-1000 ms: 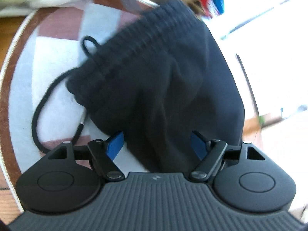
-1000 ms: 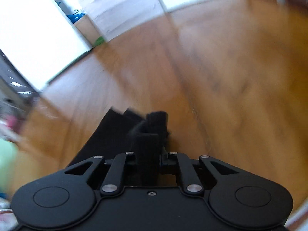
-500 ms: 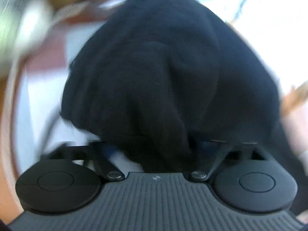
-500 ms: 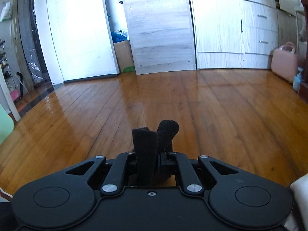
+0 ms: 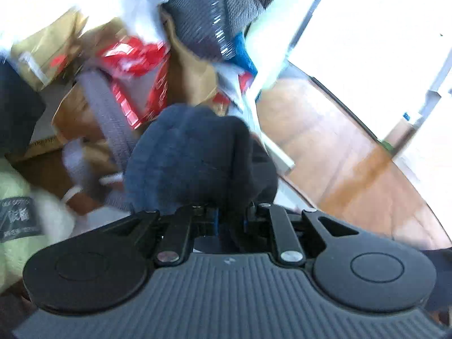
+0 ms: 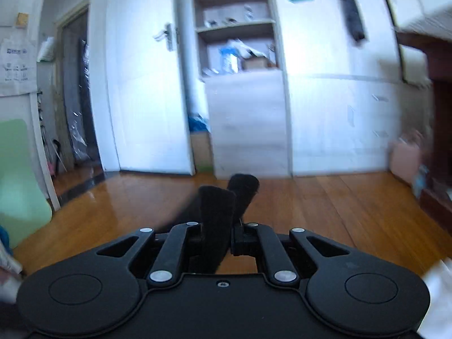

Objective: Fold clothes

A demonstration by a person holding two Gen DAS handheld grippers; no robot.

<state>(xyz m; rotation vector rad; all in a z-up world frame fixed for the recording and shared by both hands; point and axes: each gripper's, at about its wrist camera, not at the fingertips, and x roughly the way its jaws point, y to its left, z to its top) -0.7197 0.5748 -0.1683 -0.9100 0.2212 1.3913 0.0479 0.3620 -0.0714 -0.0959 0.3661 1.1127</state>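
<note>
Dark garment (image 5: 197, 155) bunches up between the left gripper (image 5: 230, 220), whose jaws are closing with the cloth pinched between them, above a blurred heap of bags and clothes (image 5: 135, 65). Over the wooden floor (image 6: 325, 212), the right gripper (image 6: 230, 234) is clamped on a black strip of fabric (image 6: 217, 220) that sticks up past its fingers.

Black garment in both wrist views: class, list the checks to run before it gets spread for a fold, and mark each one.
1. Left tool has black garment between its closing jaws: ok.
2. Right tool has cloth in it: ok; jaws easing open.
3. Garment off the wooden floor: cannot tell.
4. Cloth taut between tools: cannot tell.
5. Folding surface in view: not ok.
</note>
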